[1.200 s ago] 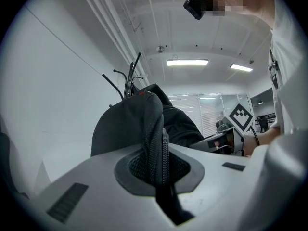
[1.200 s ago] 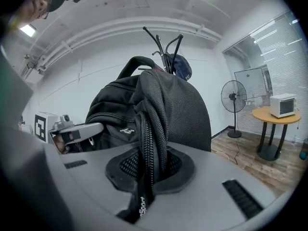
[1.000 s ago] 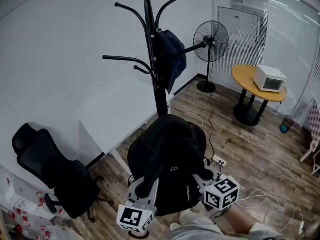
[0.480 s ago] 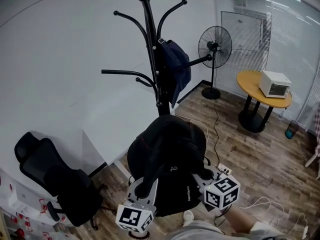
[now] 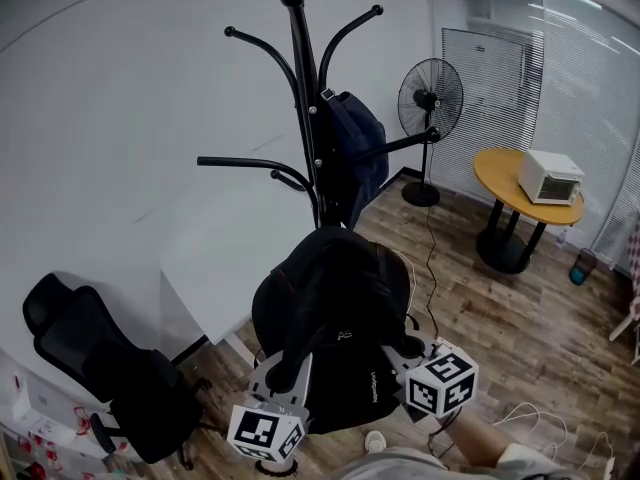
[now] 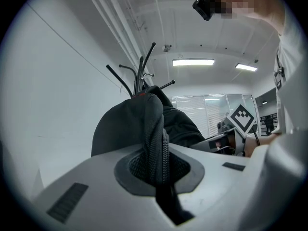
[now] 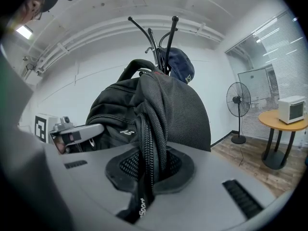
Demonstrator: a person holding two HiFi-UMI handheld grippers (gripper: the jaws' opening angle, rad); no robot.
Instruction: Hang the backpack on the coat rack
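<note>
So the black fabric backpack (image 5: 335,318) is sitting in the lower middle of the head view, held up off the wood floor (image 5: 520,318) between both tools. It's right in front of the lower pole of the black metal coat rack (image 5: 300,98) and not on any hook yet.

The left tongs (image 5: 285,373) are clenched on a black woven shoulder strap (image 6: 154,129). In the left gripper view you can see it pinched right in the slot, with the pack bulging up behind it. The right tongs (image 5: 405,353) are clamped on the other strap (image 7: 147,143), which runs down through the slot.

The rack fills the upper middle of the frame, and a dark blue bag (image 5: 355,153) already hangs on one arm, just right of the pole. Over on the right there's a black standing fan (image 5: 431,98) and a round orange-brown tabletop (image 5: 500,173) with a white boxy oven (image 5: 550,176) on it. A black office chair (image 5: 100,363) is at lower left.
</note>
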